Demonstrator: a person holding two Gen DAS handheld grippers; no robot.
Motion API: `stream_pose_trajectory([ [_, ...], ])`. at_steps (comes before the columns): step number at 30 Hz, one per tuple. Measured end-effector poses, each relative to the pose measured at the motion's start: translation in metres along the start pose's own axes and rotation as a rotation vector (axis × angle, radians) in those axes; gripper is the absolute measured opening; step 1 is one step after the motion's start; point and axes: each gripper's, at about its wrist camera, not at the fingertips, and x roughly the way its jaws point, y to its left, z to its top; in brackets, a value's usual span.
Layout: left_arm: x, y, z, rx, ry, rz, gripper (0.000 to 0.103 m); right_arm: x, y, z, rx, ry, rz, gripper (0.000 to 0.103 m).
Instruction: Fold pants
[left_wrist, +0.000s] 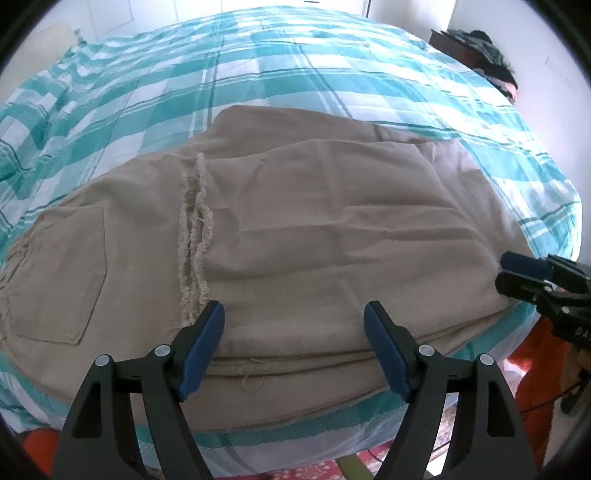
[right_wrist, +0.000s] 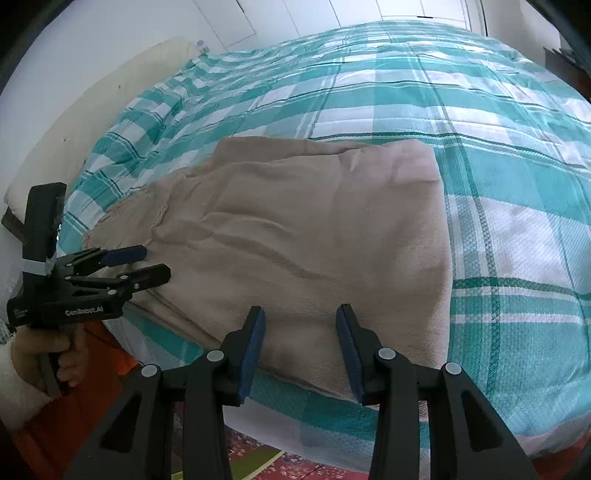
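Both tongs wide apart, holding nothing. Left gripper (left_wrist: 294, 323) hovers over the near edge of the pants (left_wrist: 280, 229), blue pads (left_wrist: 208, 334) apart above the stacked hem layers. Right gripper (right_wrist: 301, 328) likewise spread, poised over the near right portion of the fold.

Pants: beige, folded into a thick rectangle, lying on the teal-and-white checked bedspread (left_wrist: 332, 81) close to the near side of the bed. Back pocket (left_wrist: 62, 273) at the left end; frayed hem edge (left_wrist: 194, 236) runs across the top layer, just right of the pocket. Right fold edge (right_wrist: 445, 240) straight and clean, with bare bedspread beyond it. Near edge shows several layers, loose threads hanging.

Open bedspread behind and to the right of the pants. Pillow (right_wrist: 92, 122) along the left wall. Dark pile of clothes (left_wrist: 487, 55) at the far right corner. Red patterned rug (right_wrist: 280, 461) below the mattress edge.
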Motion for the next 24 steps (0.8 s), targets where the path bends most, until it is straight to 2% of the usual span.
stream_pose_trajectory([
  [10, -0.011, 0.009, -0.009, -0.015, -0.002, -0.039, 0.082, 0.003, 0.004, -0.002, -0.018, -0.026, -0.027, 0.041],
  [16, -0.026, 0.033, -0.021, -0.063, 0.002, -0.051, 0.082, 0.005, 0.008, -0.003, -0.032, -0.026, -0.050, 0.041],
  [18, -0.033, 0.044, -0.024, -0.083, -0.010, -0.034, 0.082, 0.005, 0.009, -0.002, -0.033, -0.025, -0.054, 0.041],
  [24, -0.052, 0.084, -0.028, -0.150, -0.053, 0.090, 0.082, 0.007, 0.010, -0.003, -0.039, -0.026, -0.065, 0.041],
])
